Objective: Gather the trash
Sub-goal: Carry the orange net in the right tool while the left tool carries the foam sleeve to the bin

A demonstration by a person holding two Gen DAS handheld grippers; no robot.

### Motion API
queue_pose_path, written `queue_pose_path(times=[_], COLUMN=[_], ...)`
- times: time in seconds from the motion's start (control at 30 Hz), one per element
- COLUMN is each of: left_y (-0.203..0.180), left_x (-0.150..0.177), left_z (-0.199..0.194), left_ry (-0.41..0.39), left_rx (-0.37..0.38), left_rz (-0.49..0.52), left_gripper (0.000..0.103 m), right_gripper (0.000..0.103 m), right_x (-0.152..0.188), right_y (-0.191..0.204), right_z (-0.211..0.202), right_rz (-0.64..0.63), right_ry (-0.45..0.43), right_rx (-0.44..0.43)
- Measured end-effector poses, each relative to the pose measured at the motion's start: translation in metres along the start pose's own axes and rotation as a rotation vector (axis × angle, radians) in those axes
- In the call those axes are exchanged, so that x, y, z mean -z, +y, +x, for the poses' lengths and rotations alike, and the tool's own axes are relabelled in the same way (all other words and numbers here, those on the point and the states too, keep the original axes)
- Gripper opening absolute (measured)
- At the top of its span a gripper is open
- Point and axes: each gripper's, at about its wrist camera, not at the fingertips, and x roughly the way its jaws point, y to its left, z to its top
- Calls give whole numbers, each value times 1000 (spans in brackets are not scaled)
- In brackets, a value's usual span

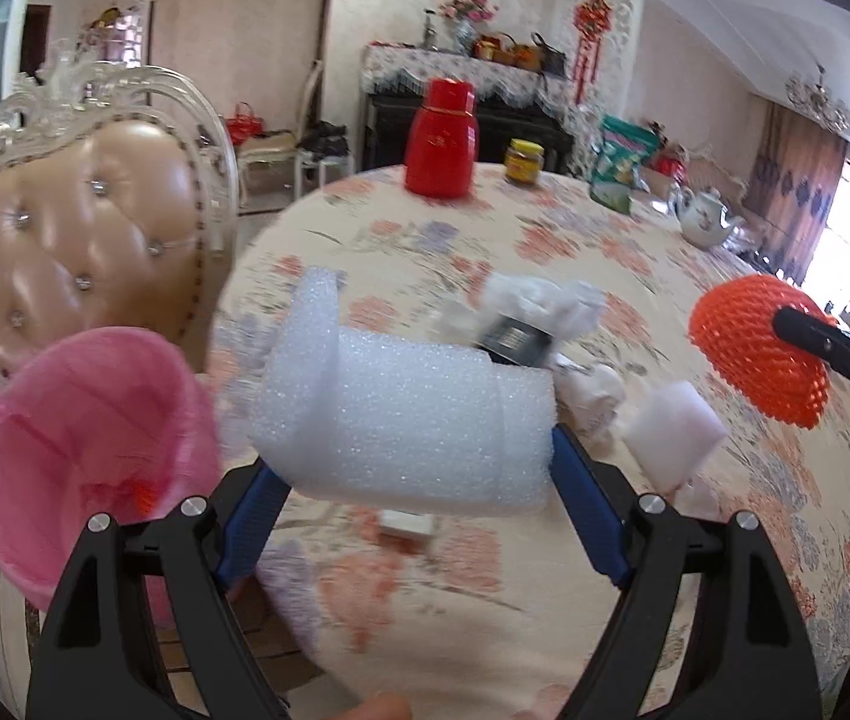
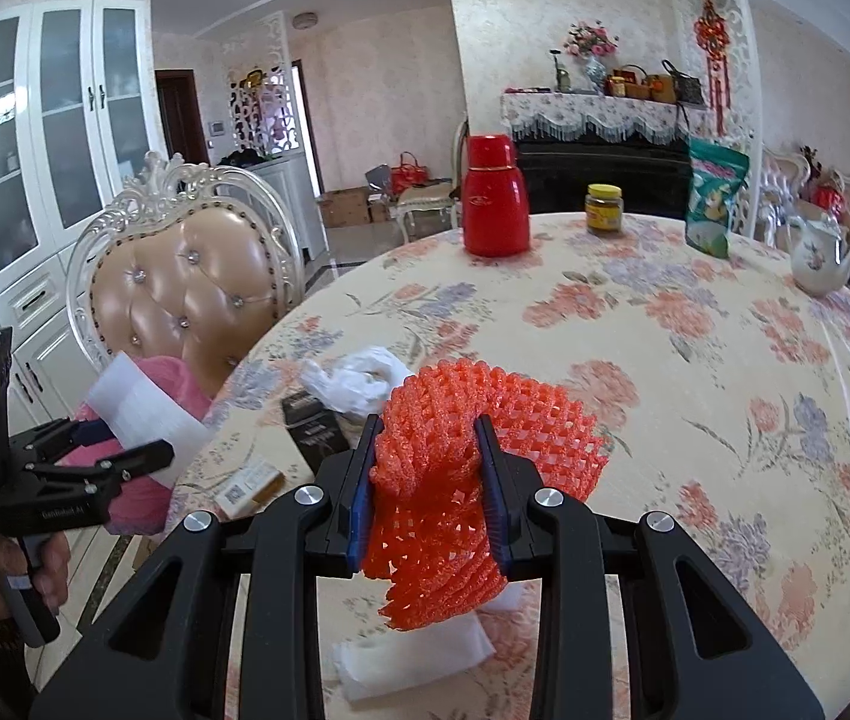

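Left gripper (image 1: pixel 419 480): jaws set wide and clamped on a white foam sheet (image 1: pixel 401 420), held above the table (image 1: pixel 485 600) edge, near the pink bin (image 1: pixel 83 444) beside the chair (image 1: pixel 83 228). Right gripper (image 2: pixel 428 492): jaws closed on an orange foam net (image 2: pixel 455 480), held over the table. Still lying on the table: a crumpled white bag (image 2: pixel 365 384), a dark box (image 2: pixel 314 432), a small carton (image 2: pixel 248 486) and a white foam piece (image 2: pixel 413 654).

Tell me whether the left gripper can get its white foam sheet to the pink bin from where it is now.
Probably yes. The left gripper is shut on the white foam sheet, and the pink bin stands open just off the table edge beside it, with nothing visible between them.
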Motion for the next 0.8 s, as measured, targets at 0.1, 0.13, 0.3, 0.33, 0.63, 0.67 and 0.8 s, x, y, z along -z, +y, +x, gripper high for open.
queue_pose_path(times=[0.1, 0.13, 0.3, 0.33, 0.63, 0.67, 0.8], left_y=[18, 22, 47, 54, 108, 114, 141], left_x=[-1, -1, -2, -2, -1, 0, 4], left_z=[-9, -10, -24, -27, -51, -53, -63], left_ry=[-18, -22, -46, -50, -79, -81, -84], left_rx=[-28, -34, -70, -78, -159, -168, -209], left_rz=[-17, -21, -41, -45, -79, -85, -104], left_gripper=[81, 81, 81, 81, 81, 81, 81], right_gripper=[30, 30, 30, 30, 30, 30, 30], right_x=[-4, -6, -13, -14, -25, -26, -31], right_y=[14, 18, 42, 46, 98, 103, 133], right_z=[3, 4, 10, 11, 37, 40, 54], right_rz=[-18, -25, -55, -60, -114, -120, -153], right_ry=[-1, -1, -3, -2, 11, 13, 23], right_rx=[-17, -22, -53, -58, -135, -142, -185])
